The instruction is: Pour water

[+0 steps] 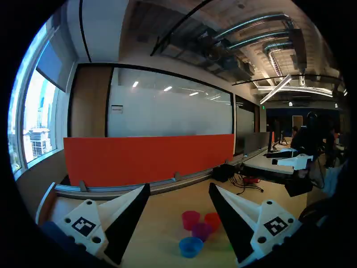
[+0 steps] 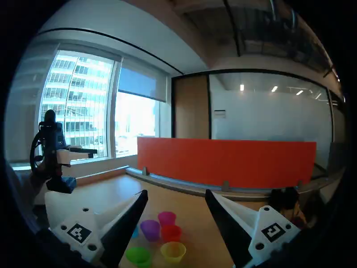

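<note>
- Left gripper (image 1: 178,185): fingers spread wide, nothing between them, held above the table (image 1: 165,203).
- Right gripper (image 2: 176,191): also spread and empty, above the same table.
- Cups sit in a tight cluster on the table, just ahead of and below both grippers.
- Left gripper view, near to far: blue cup (image 1: 190,246), purple cup (image 1: 201,231), then pink cup (image 1: 190,219) and red cup (image 1: 213,219) side by side.
- Right gripper view adds a green cup (image 2: 138,255) and yellow cup (image 2: 173,251) on its near edge.
- Water: the rims are seen at a shallow angle, so I cannot tell which cup, if any, is filled.
- Step in hand, as judged: approach and pick a source cup. No pouring has begun.
- Advice: take an outer cup, blue or yellow. The inner ones look hemmed in, and a finger could knock a neighbour.
- Straddle the cup wall, close gently at mid-height, and lift straight up clear of the cluster before tilting.
- Use the free gripper to steady the receiving cup. These cups look light and likely to slide.
- Tilt slowly, with the source rim over the target's centre.
- Far: an orange panel (image 1: 147,158) along the table's back edge, and a window (image 2: 80,107) beyond.
</note>
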`<action>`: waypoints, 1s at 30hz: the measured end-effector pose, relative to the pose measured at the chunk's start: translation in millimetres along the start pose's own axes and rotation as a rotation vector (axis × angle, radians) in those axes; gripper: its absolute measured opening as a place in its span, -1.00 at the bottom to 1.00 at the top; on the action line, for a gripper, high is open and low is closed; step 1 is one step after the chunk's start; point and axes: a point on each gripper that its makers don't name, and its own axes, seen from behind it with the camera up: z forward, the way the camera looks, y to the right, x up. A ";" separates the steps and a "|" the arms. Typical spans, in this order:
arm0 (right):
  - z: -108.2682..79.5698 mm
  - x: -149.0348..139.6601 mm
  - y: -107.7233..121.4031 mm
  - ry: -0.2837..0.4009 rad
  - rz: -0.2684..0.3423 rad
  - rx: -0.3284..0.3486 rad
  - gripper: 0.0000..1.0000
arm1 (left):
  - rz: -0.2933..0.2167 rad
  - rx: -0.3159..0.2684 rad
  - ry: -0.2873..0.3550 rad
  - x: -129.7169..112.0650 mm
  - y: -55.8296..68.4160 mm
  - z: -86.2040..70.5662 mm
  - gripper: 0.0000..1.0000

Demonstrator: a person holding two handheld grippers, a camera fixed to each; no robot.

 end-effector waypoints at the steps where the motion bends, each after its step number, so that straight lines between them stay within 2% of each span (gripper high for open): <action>1: 1.1 -0.9 -2.1 -0.004 -0.005 0.009 0.99 | 0.002 -0.005 -0.005 -1.8 0.1 0.8 0.96; 6: 4.5 -5.0 -12.8 -0.028 -0.020 0.048 0.99 | 0.026 -0.018 -0.028 -9.4 0.7 2.4 0.96; 17: 2.2 -21.4 -36.1 -0.096 -0.030 0.160 0.99 | 0.079 -0.078 -0.084 -26.9 14.6 2.8 0.96; 30: -3.2 -46.8 -47.9 -0.153 -0.080 0.225 0.99 | 0.089 -0.111 -0.168 -63.2 17.0 8.5 0.96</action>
